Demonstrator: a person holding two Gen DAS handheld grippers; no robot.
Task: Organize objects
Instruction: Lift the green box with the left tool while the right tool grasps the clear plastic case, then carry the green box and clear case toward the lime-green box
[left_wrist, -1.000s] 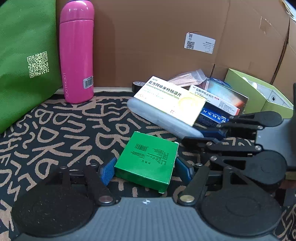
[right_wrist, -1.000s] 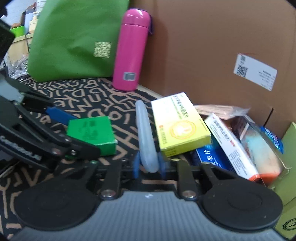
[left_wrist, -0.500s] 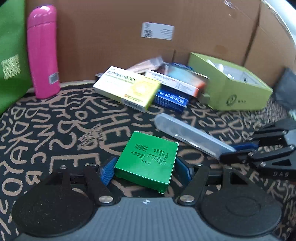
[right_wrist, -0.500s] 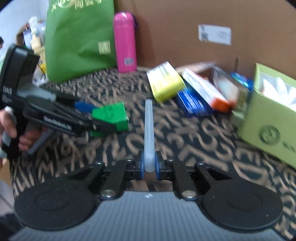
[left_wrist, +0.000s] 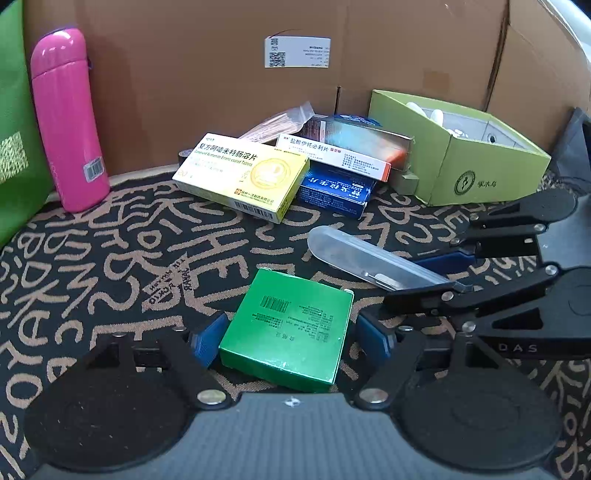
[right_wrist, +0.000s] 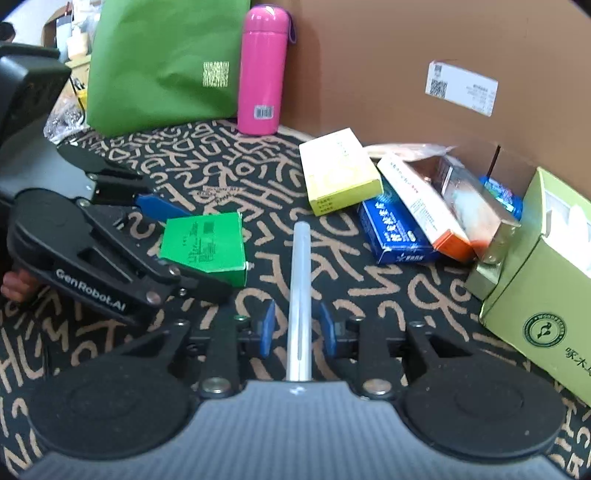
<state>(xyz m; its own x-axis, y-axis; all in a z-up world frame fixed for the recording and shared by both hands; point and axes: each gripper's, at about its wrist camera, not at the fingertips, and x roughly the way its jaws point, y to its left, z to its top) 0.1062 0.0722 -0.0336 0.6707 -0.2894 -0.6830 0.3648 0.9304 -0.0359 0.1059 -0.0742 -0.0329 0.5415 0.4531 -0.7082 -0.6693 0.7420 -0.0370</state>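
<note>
A flat green box lies on the patterned mat between the blue pads of my left gripper. Its jaws are opening, and small gaps show beside the box. A long translucent case lies lengthwise between the pads of my right gripper. Those jaws are opening too, and the pads stand clear of the case. In the left wrist view the case points left from the right gripper. The right wrist view shows the left gripper around the green box.
A pile of medicine boxes lies at the back: a yellow box, a blue box and a white and orange box. Right of it stands an open olive carton. A pink bottle, green bag and cardboard wall close the back.
The right gripper pulled the translucent case out from under the yellow box onto the open mat, then its pads spread off the case. The left jaws widened slightly around the green box.
</note>
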